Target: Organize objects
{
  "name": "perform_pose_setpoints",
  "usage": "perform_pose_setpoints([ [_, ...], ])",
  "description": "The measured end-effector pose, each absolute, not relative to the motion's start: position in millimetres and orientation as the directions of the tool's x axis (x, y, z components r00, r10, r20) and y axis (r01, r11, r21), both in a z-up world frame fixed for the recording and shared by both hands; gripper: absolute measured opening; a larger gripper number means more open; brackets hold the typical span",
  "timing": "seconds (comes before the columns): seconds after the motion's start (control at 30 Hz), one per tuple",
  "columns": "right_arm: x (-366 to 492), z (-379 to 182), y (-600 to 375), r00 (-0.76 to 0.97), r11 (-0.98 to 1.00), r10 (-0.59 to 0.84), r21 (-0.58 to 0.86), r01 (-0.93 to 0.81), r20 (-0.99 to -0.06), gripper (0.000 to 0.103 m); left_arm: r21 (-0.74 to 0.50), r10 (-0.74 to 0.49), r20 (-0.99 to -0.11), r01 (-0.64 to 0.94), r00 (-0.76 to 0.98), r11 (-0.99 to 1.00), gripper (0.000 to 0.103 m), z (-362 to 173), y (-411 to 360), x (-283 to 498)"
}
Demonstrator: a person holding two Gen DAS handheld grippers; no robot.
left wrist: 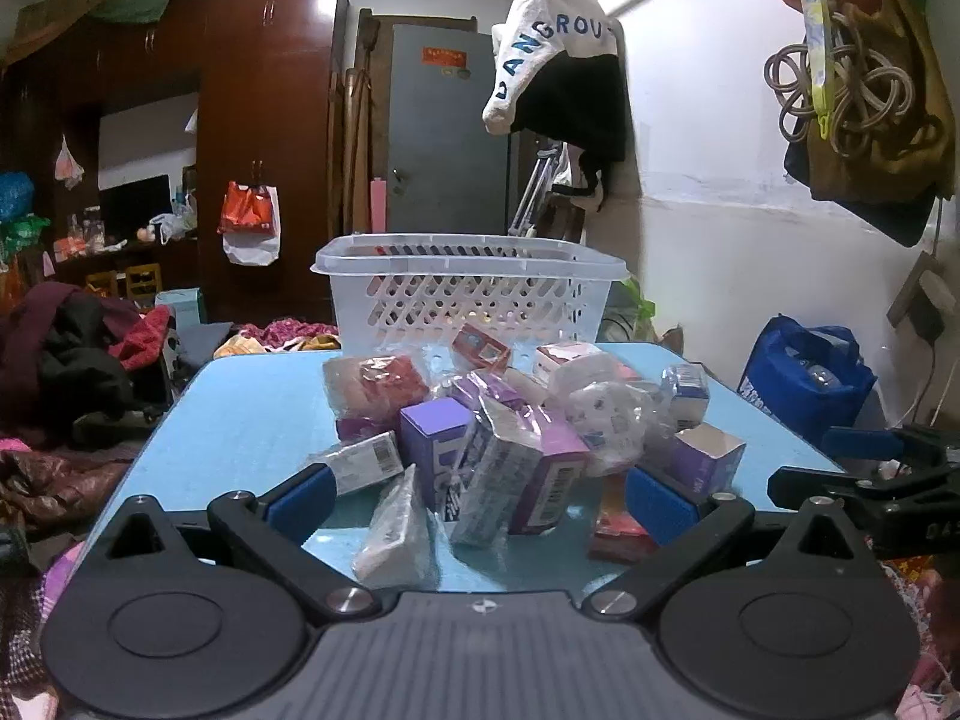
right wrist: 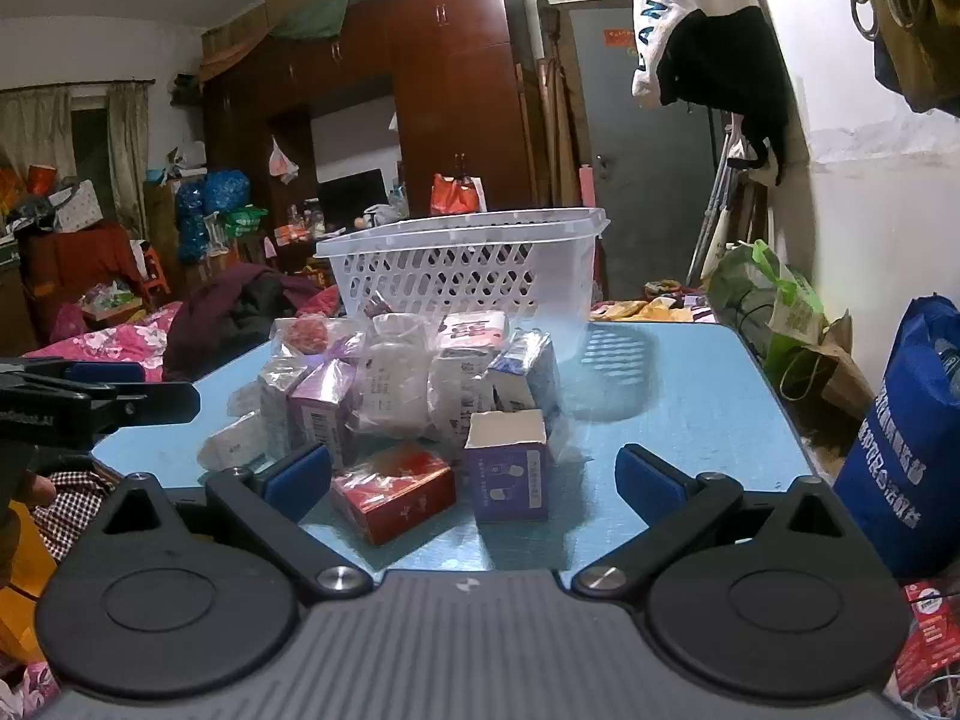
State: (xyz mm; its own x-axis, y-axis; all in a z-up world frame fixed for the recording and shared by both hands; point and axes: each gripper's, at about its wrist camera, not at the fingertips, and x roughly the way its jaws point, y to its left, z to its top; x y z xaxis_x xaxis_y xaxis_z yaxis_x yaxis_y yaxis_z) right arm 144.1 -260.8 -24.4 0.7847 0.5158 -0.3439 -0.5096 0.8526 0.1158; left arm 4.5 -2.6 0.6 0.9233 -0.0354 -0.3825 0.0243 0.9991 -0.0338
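A pile of small boxes and plastic-wrapped packets lies on a light blue table (left wrist: 240, 414). Purple boxes (left wrist: 432, 438) sit at its front in the left wrist view. A white slotted basket (left wrist: 468, 294) stands behind the pile at the far edge; it also shows in the right wrist view (right wrist: 468, 267). My left gripper (left wrist: 480, 495) is open and empty, just before the pile's near side. My right gripper (right wrist: 477, 474) is open and empty, its fingers either side of a red box (right wrist: 393, 492) and an open-topped purple box (right wrist: 507, 468).
The table (right wrist: 690, 396) has bare surface to the right of the pile. A blue bag (right wrist: 906, 450) stands off the table's right side. A bed with heaped clothes (left wrist: 78, 354) lies to the left. A wardrobe (left wrist: 264, 120) and a grey door (left wrist: 444, 132) are behind.
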Motion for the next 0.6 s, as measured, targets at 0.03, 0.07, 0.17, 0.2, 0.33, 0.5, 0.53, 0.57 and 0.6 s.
perform_pose_setpoints([
  [0.03,145.2,-23.7,-261.2,0.784,0.853,0.515,0.115,-0.510,-0.345,0.103,-0.034,-0.036,-0.383,0.025,0.923,0.999,0.103,0.8,-3.0,4.3],
  [0.07,145.4,-23.7,-261.4,0.784,0.853,0.515,0.115,-0.510,-0.346,0.103,-0.030,-0.034,-0.385,0.024,0.922,0.999,0.103,0.8,-3.8,4.1],
  [0.17,146.1,-24.4,-261.5,0.785,0.854,0.513,0.115,-0.507,-0.347,0.103,-0.026,-0.035,-0.387,0.027,0.921,0.999,0.103,0.3,-5.7,4.3],
  [0.2,146.0,-24.8,-261.6,0.785,0.854,0.513,0.115,-0.507,-0.347,0.103,-0.028,-0.038,-0.388,0.029,0.921,0.999,0.103,0.3,-5.7,4.2],
  [0.33,146.0,-25.3,-263.2,0.785,0.854,0.513,0.120,-0.505,-0.348,0.103,-0.027,-0.038,-0.388,0.030,0.921,0.999,0.103,0.9,-6.6,3.5],
  [0.5,145.6,-25.1,-263.3,0.784,0.854,0.513,0.113,-0.509,-0.350,0.103,-0.029,-0.045,-0.387,0.036,0.921,0.999,0.103,1.3,-8.5,2.1],
  [0.53,145.6,-25.0,-263.2,0.783,0.853,0.513,0.112,-0.509,-0.351,0.103,-0.031,-0.047,-0.387,0.038,0.921,0.999,0.103,1.5,-8.7,1.9],
  [0.57,145.8,-24.5,-262.9,0.783,0.853,0.513,0.110,-0.510,-0.352,0.103,-0.031,-0.047,-0.388,0.039,0.921,0.999,0.103,1.4,-9.1,1.9],
  [0.6,145.3,-24.5,-262.5,0.782,0.852,0.514,0.108,-0.512,-0.352,0.103,-0.029,-0.046,-0.388,0.038,0.920,0.999,0.103,1.4,-9.5,2.0],
])
